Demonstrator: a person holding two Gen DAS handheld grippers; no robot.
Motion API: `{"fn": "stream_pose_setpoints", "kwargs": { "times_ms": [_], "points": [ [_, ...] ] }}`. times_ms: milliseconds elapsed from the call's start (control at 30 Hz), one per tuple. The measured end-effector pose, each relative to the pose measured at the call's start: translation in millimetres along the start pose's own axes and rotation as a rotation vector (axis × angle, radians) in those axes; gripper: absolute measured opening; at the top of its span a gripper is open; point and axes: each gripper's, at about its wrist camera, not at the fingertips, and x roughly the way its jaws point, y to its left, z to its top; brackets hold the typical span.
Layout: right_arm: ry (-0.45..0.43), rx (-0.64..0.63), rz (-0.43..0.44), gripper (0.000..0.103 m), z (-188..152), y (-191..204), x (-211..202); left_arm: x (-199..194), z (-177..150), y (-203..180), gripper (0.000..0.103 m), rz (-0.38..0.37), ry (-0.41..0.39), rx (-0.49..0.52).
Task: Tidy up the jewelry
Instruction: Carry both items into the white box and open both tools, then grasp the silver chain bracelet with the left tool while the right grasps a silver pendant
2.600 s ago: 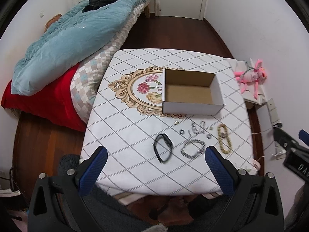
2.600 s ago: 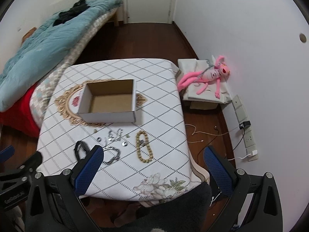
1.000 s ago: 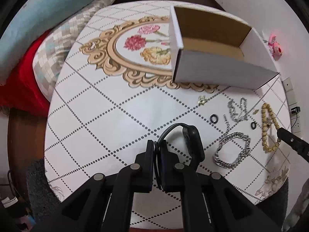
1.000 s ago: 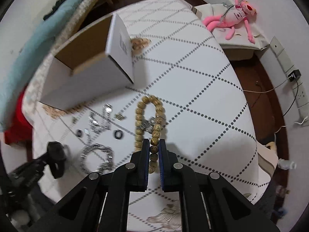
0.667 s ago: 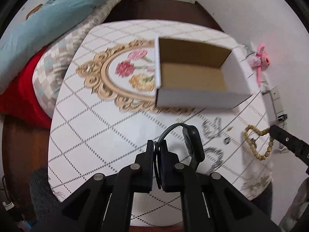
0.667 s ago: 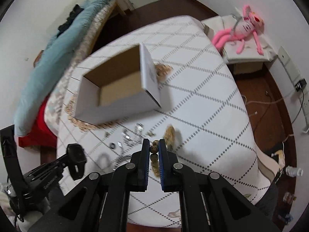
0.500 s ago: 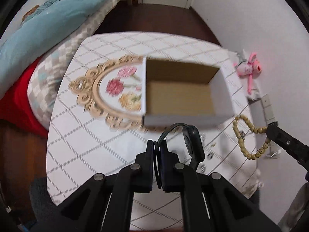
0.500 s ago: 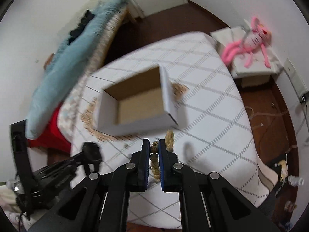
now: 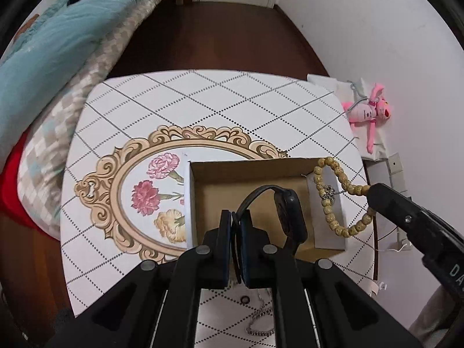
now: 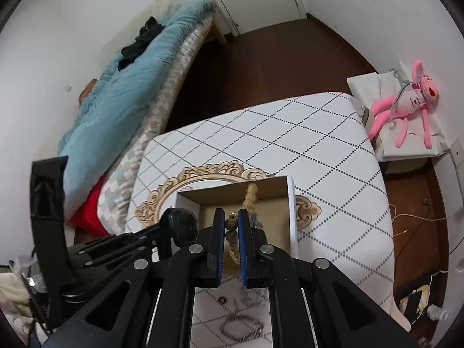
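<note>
An open cardboard box [image 9: 329,232] stands on the white patterned table [image 9: 232,101]. My left gripper [image 9: 235,217] hovers over the box's near-left part, its jaws just starting to open, and the strap of a black watch [image 9: 290,214] is still pinched between the pads. My right gripper [image 10: 231,217] is shut on a wooden bead bracelet [image 10: 250,194], which dangles above the box [image 10: 291,208]. In the left wrist view, the bead bracelet [image 9: 345,182] hangs over the box's right wall. A silver chain bracelet [image 10: 240,329] and a small black ring [image 9: 245,299] lie on the table below the grippers.
A bed with a blue duvet [image 10: 121,92] runs along the table's left side. A pink plush toy [image 10: 406,104] lies on a low white stand at the right. Cables [image 10: 414,220] trail on the dark wood floor beside the table's right edge.
Both grippers closed on their pieces, lifted them off the table and carried them forward over the box. The box now sits directly beneath the watch and the beads.
</note>
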Motion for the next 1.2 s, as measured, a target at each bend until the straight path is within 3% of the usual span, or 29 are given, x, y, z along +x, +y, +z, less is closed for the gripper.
{"fn": "stream_pose_setpoints", "kwargs": {
  "times_ms": [33, 167, 200, 267, 300, 333, 367, 400, 467, 533, 600, 700, 900, 1200],
  "points": [
    [0.007, 0.000, -0.006, 0.009, 2.2, -1.3, 5.8, 6.0, 3.8, 1.9, 0.012, 0.005, 0.019, -0.010],
    [0.040, -0.012, -0.018, 0.009, 11.4, -6.5, 30.3, 19.3, 14.8, 7.9, 0.015, 0.004, 0.063, -0.057],
    [0.050, -0.016, -0.018, 0.010, 13.8, -7.5, 36.7, 20.2, 18.2, 10.0, 0.021, 0.012, 0.067, -0.074],
    [0.117, -0.012, -0.028, 0.010, 16.9, -11.0, 51.6, 17.2, 21.8, 12.6, 0.046, 0.002, 0.052, -0.092],
    [0.127, -0.001, -0.033, 0.011, 16.9, -14.5, 54.9, 12.5, 22.1, 14.0, 0.067, 0.016, 0.029, -0.096],
    [0.132, -0.003, -0.037, 0.013, 16.6, -15.8, 55.5, 8.0, 21.9, 14.6, 0.079, 0.035, 0.006, -0.094],
    [0.135, -0.004, -0.052, 0.025, 15.7, -17.0, 55.2, 3.3, 21.0, 15.2, 0.080, 0.057, -0.022, -0.088],
    [0.127, -0.002, -0.060, 0.045, 14.5, -18.6, 52.5, -0.8, 18.7, 15.7, 0.080, 0.079, -0.047, -0.077],
    [0.104, -0.035, -0.118, 0.067, 12.0, -17.0, 46.4, -2.1, 12.6, 19.4, 0.089, 0.108, -0.068, -0.067],
    [0.096, -0.078, -0.193, 0.077, 7.0, -15.5, 44.3, -0.2, 5.1, 22.6, 0.099, 0.138, -0.088, -0.068],
    [0.110, -0.127, -0.307, 0.095, -0.9, -13.7, 49.6, 3.1, -6.1, 24.5, 0.103, 0.163, -0.112, -0.057],
    [0.119, -0.176, -0.406, 0.096, -12.3, -12.6, 59.2, 11.5, -20.8, 26.9, 0.103, 0.193, -0.110, -0.048],
    [0.136, -0.177, -0.434, 0.097, -29.8, -18.2, 69.1, 22.1, -35.6, 31.7, 0.103, 0.214, -0.089, -0.055],
    [0.101, -0.151, -0.436, 0.097, -39.6, -17.5, 56.2, 5.2, -46.7, 30.0, 0.103, 0.203, -0.127, -0.076]
  ]
}}
